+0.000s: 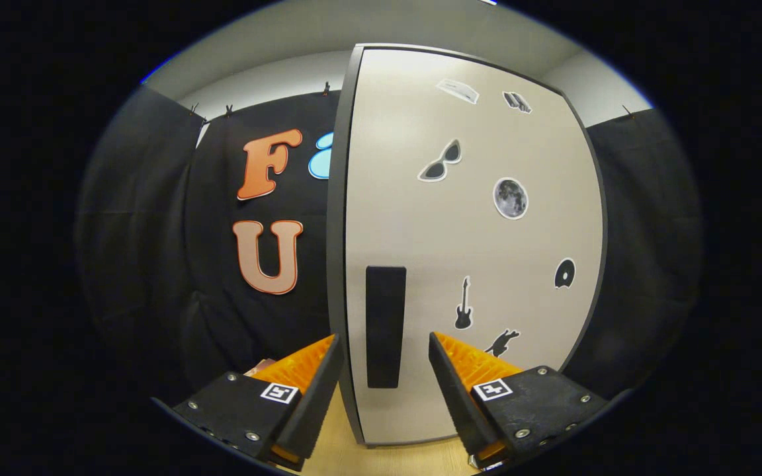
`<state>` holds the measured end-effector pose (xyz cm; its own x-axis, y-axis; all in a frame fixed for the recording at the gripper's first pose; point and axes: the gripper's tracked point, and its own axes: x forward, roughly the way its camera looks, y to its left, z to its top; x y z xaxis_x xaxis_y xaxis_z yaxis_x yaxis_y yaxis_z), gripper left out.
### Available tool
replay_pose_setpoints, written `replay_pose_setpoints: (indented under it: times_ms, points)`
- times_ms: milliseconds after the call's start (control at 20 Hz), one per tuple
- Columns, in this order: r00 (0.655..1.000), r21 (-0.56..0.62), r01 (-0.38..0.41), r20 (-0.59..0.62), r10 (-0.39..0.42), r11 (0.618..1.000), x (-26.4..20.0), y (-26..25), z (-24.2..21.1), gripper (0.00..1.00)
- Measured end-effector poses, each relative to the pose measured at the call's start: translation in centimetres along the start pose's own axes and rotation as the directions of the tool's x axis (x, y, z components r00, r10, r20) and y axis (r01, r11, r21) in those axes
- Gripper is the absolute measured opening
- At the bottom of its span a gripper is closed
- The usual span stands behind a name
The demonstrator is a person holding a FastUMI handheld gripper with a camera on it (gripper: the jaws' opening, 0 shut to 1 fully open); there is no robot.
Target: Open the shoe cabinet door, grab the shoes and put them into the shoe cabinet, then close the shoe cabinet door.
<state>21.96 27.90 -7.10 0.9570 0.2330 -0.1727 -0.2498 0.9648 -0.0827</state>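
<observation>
The shoe cabinet door (467, 244) stands upright just ahead of the gripper (384, 370) — its dark vertical handle (385, 327) sits between the wide-spread fingers, which grip nothing. Stickers dot the door — sunglasses (441, 162), moon (510, 198), guitar (464, 304).

A tall shoe cabinet (467, 231) stands upright on a light wooden floor, in front of the black cloth wall. Its door (421, 218) is pale beige with a dark grey edge, and it is closed. A black vertical handle (385, 326) sits low on the door, near its left edge. Small black and grey stickers dot the door: sunglasses, a moon, a guitar, a disc and an animal.
</observation>
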Motion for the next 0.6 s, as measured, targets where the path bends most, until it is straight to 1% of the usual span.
replay_pose_setpoints:
  times_ms: [50,100,150,200,250,300,350,500,600]
  points:
    - [1.0,-0.004,0.003,0.002,-0.003,1.0,0.7,0.0,0.1,0.74]
    - [1.0,-0.002,0.006,-0.003,-0.006,1.0,1.2,-0.1,-0.1,0.71]
    - [1.0,0.008,0.0,-0.011,0.0,1.0,1.7,0.0,-0.4,0.64]
    - [1.0,0.021,-0.005,-0.023,0.006,1.0,2.1,0.1,-0.7,0.6]
    - [0.999,0.032,-0.016,-0.04,0.017,0.999,2.1,0.3,-1.1,0.5]
    - [1.0,0.046,-0.018,-0.018,0.019,0.999,1.7,0.3,-0.8,0.43]
    - [0.999,0.054,-0.023,-0.022,0.024,0.998,1.8,0.2,-0.9,0.37]
    - [0.999,0.04,-0.041,-0.01,0.042,0.998,1.0,0.2,-0.8,0.32]
    - [0.997,0.039,-0.071,-0.009,0.071,0.997,0.0,0.1,-0.8,0.29]
